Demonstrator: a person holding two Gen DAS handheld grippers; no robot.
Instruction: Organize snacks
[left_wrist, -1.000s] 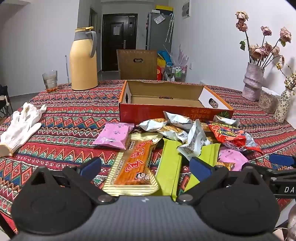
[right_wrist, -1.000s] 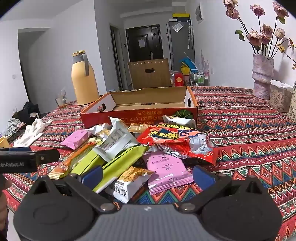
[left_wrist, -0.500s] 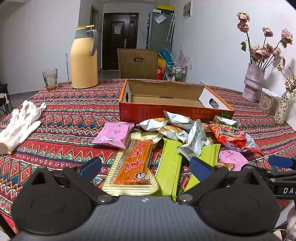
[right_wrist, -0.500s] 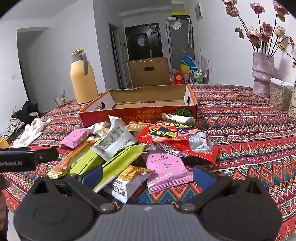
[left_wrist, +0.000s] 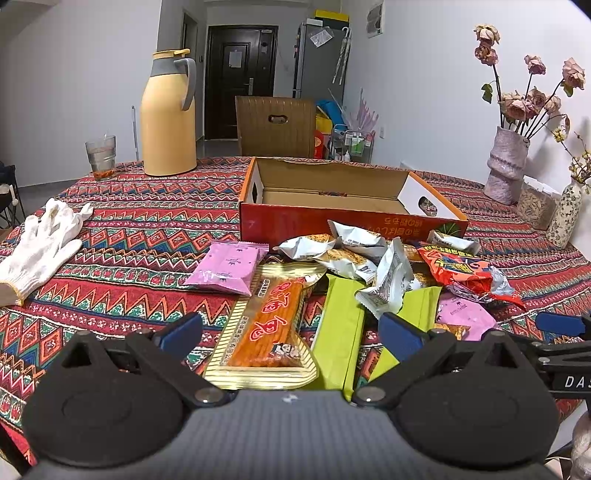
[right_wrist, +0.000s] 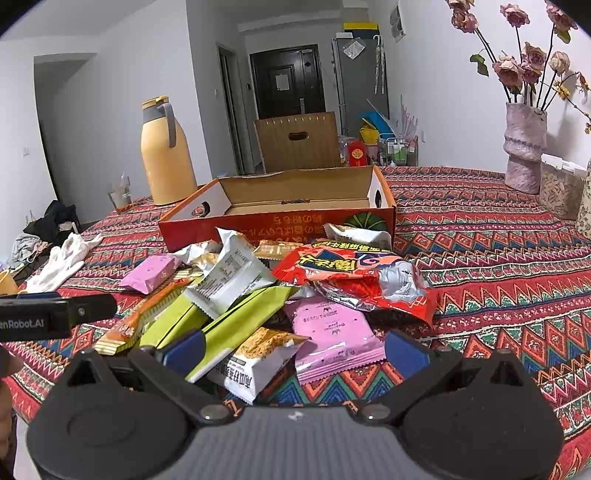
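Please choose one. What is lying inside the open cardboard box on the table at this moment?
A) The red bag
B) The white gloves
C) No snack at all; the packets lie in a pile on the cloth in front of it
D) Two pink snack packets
C: the cardboard box shows only its bare brown floor, while the pile of packets sits on the tablecloth before its red front wall.

Both low wrist views face the box (left_wrist: 351, 221) (right_wrist: 280, 221) closely.
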